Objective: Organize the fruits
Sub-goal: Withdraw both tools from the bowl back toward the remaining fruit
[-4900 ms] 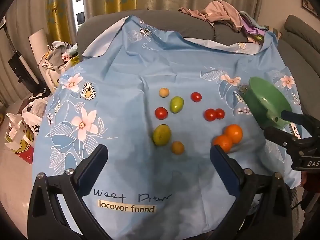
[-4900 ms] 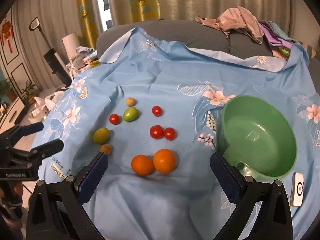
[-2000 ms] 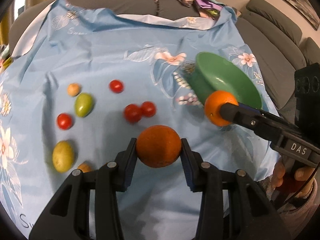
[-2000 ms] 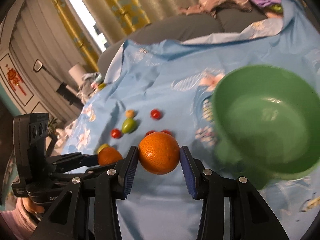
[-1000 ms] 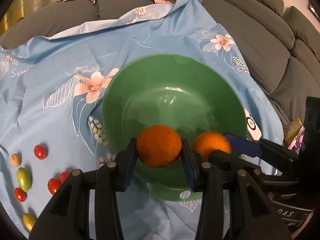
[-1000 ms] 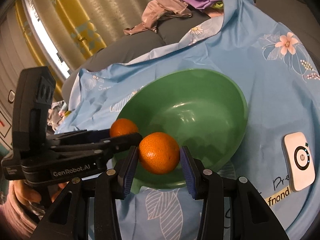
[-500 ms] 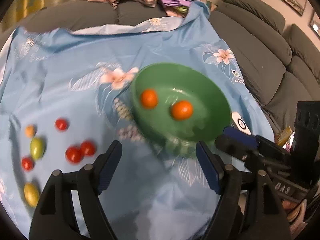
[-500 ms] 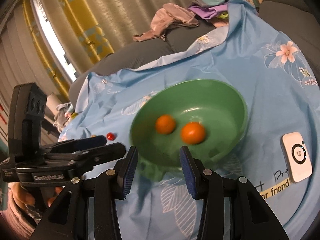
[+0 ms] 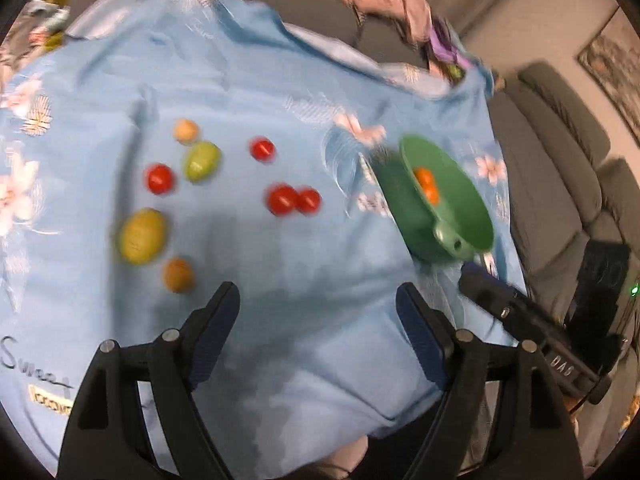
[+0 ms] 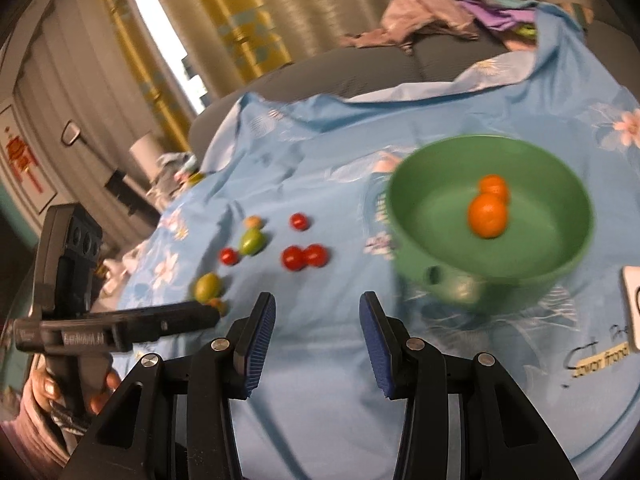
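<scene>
Home living room: grey sofa, curtains, strewn clothes.

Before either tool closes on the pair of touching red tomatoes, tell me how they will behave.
The pair of red tomatoes look round and glossy, so they will probably roll or slip if nudged. They touch each other, so gripping one likely pushes the other away. They look small and thin-skinned; a hard squeeze might split them. The soft blue cloth may slow rolling.
</scene>
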A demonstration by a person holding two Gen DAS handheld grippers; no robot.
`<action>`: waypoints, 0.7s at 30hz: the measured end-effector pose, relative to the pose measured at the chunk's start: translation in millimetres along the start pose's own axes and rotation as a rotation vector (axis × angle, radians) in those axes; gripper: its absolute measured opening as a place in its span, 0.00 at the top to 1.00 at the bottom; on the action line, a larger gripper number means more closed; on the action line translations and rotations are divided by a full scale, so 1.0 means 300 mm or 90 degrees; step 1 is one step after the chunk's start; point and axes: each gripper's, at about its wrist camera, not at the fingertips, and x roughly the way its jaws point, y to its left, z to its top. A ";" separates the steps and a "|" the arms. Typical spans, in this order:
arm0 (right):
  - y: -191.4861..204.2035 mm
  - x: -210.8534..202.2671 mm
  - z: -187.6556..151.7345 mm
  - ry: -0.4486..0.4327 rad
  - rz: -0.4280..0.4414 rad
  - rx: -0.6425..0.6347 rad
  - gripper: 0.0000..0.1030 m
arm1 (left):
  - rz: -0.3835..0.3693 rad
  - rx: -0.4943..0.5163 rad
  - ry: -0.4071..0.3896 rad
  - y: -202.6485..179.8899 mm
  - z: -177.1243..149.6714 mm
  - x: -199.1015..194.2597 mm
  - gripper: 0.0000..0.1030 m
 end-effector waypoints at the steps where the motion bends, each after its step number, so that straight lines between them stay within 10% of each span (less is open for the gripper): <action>1: 0.018 0.010 -0.001 0.005 0.005 -0.006 0.56 | -0.003 -0.001 -0.023 0.018 -0.005 -0.037 0.12; 10: 0.139 0.086 -0.009 0.036 0.031 -0.050 0.56 | -0.074 -0.009 -0.116 0.117 -0.025 -0.194 0.01; 21: 0.154 0.160 -0.015 0.074 0.020 -0.060 0.56 | 0.053 0.066 -0.048 0.200 -0.058 -0.096 0.02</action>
